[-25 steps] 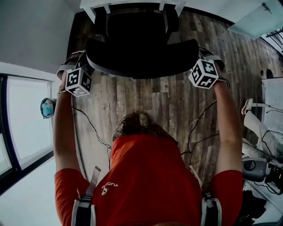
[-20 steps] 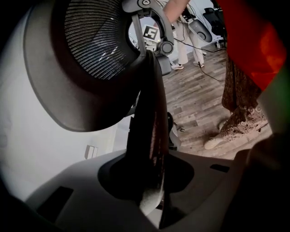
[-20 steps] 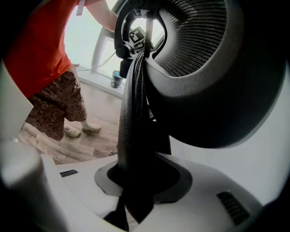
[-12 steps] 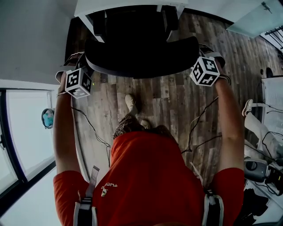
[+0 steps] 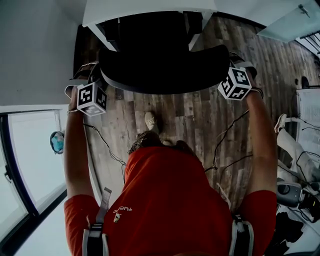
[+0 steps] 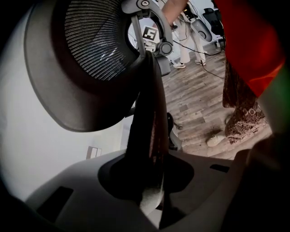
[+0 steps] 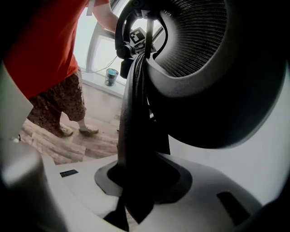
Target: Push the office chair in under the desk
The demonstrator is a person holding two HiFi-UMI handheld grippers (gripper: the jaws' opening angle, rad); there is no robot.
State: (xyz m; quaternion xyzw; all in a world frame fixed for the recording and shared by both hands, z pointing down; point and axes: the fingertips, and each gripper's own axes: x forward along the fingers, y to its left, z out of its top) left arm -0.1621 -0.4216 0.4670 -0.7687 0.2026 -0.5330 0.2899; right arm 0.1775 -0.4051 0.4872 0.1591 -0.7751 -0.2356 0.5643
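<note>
The black office chair's curved backrest [image 5: 162, 65] stands in front of me in the head view, its seat partly under the white desk [image 5: 145, 7]. My left gripper [image 5: 95, 90] is shut on the backrest's left edge and my right gripper [image 5: 231, 75] on its right edge. In the left gripper view the dark backrest rim [image 6: 147, 131] runs straight down between that gripper's jaws [image 6: 149, 181], with the mesh back [image 6: 95, 45] above. The right gripper view shows the same rim [image 7: 133, 131] clamped in the right gripper [image 7: 136, 181]. Both sets of fingertips are hidden by the rim.
The floor is wood planks [image 5: 200, 120] with thin cables [image 5: 220, 142] trailing across it. A wall and a glass door [image 5: 30, 150] close off the left, with a blue cup [image 5: 57, 142] by them. White equipment [image 5: 307, 115] and another person's shoe [image 5: 280, 120] are on the right. My own shoe [image 5: 151, 121] is behind the chair.
The chair has rolled further under the desk, whose edge now covers more of the seat. I have stepped forward after it, both grippers still clamped on the backrest.
</note>
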